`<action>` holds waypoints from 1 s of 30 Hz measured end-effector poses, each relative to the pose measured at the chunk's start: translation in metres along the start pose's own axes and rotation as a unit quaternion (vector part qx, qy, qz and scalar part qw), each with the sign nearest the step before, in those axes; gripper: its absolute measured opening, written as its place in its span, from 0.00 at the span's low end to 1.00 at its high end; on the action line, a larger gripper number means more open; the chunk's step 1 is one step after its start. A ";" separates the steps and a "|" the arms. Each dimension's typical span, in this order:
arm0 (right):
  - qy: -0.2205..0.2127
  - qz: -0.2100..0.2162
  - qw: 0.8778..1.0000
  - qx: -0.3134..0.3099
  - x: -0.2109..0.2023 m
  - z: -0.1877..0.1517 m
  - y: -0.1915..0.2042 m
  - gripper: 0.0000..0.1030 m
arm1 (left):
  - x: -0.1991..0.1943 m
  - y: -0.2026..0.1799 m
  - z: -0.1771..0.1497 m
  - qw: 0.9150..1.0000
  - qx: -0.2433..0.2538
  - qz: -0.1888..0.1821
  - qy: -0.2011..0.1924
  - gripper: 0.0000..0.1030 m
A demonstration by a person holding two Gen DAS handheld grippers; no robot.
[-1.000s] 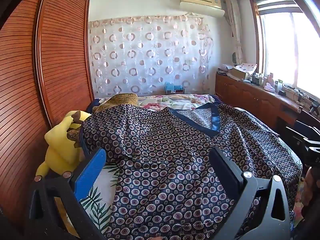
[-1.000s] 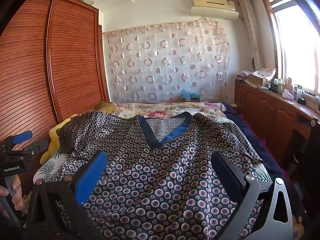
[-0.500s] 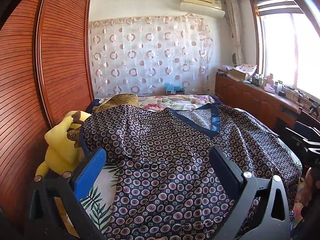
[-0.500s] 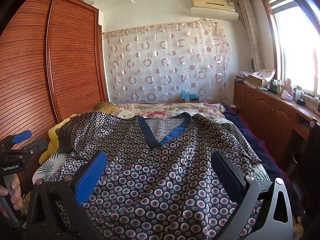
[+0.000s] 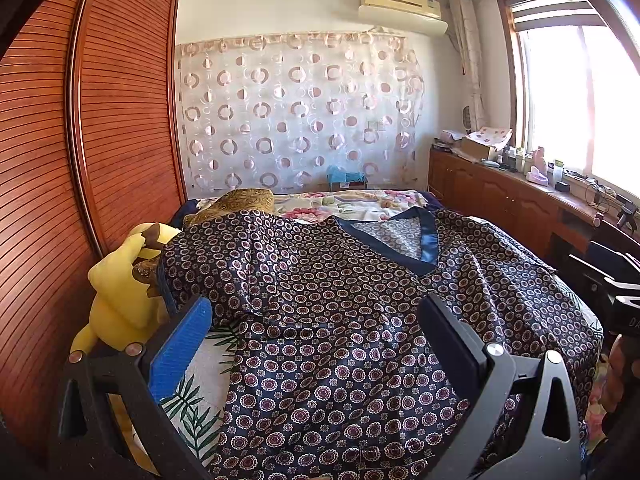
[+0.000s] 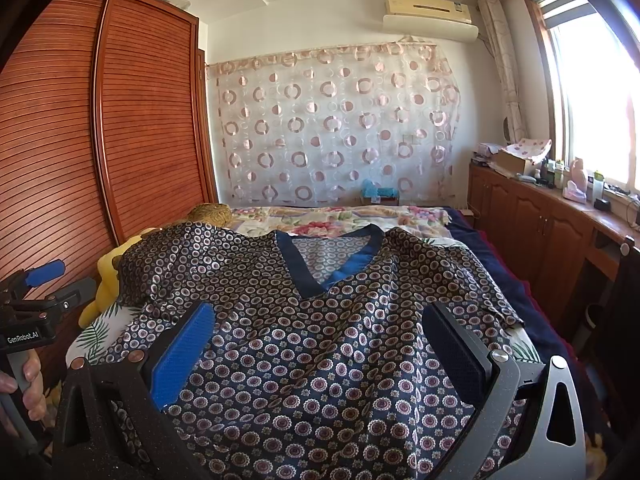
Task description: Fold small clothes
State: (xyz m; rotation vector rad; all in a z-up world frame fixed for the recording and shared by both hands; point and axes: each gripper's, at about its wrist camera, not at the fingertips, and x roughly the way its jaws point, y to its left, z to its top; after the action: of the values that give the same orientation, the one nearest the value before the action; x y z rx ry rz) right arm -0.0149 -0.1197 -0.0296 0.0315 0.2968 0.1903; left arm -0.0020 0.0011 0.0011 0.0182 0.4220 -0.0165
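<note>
Nothing shifted since earlier frames on my feeds: both grippers hold same hover. Patterned top (image 5: 328, 320) spread flat on bed (image 5: 192, 412), V-neck toward headboard, hem nearest cameras. Left gripper (image 5: 316, 344) above hem at left side, jaws spread wide, nothing between pads. Right gripper (image 6: 320, 348) above hem at right side, jaws likewise wide apart, empty. Yellow plush toy (image 5: 120, 300) beside top's left sleeve, against wardrobe (image 5: 80, 160). I see hand (image 6: 28, 388) on left gripper's handle at right-wrist view edge.
</note>
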 end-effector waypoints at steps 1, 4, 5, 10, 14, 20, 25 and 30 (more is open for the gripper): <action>0.000 -0.001 1.000 0.000 0.000 0.000 0.000 1.00 | 0.000 -0.001 0.000 1.000 0.001 0.000 0.000 1.00; 0.000 -0.001 1.000 0.000 0.001 0.000 0.001 1.00 | 0.000 -0.001 0.001 1.000 0.001 -0.001 0.000 1.00; 0.000 0.000 1.000 0.000 0.000 -0.001 0.001 1.00 | 0.000 -0.001 0.001 1.000 0.001 -0.001 -0.001 1.00; 0.000 0.000 1.000 0.001 0.001 0.000 0.000 1.00 | 0.000 -0.001 0.001 1.000 0.002 -0.003 -0.001 1.00; -0.001 0.000 1.000 0.000 0.000 0.000 0.000 1.00 | 0.000 -0.002 0.002 1.000 0.002 -0.002 -0.002 1.00; -0.002 0.000 1.000 0.000 0.001 0.000 0.000 1.00 | 0.000 -0.002 0.002 1.000 0.002 -0.003 -0.002 1.00; -0.002 0.000 1.000 -0.001 0.001 0.000 0.000 1.00 | 0.001 -0.002 0.002 1.000 0.003 -0.003 -0.003 1.00; -0.004 -0.001 1.000 -0.002 -0.001 0.000 0.001 1.00 | 0.000 -0.003 0.003 1.000 0.003 -0.004 -0.003 1.00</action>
State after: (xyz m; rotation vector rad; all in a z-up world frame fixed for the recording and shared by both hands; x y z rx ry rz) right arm -0.0156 -0.1193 -0.0295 0.0290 0.2889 0.1895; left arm -0.0007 -0.0019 0.0038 0.0230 0.4152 -0.0255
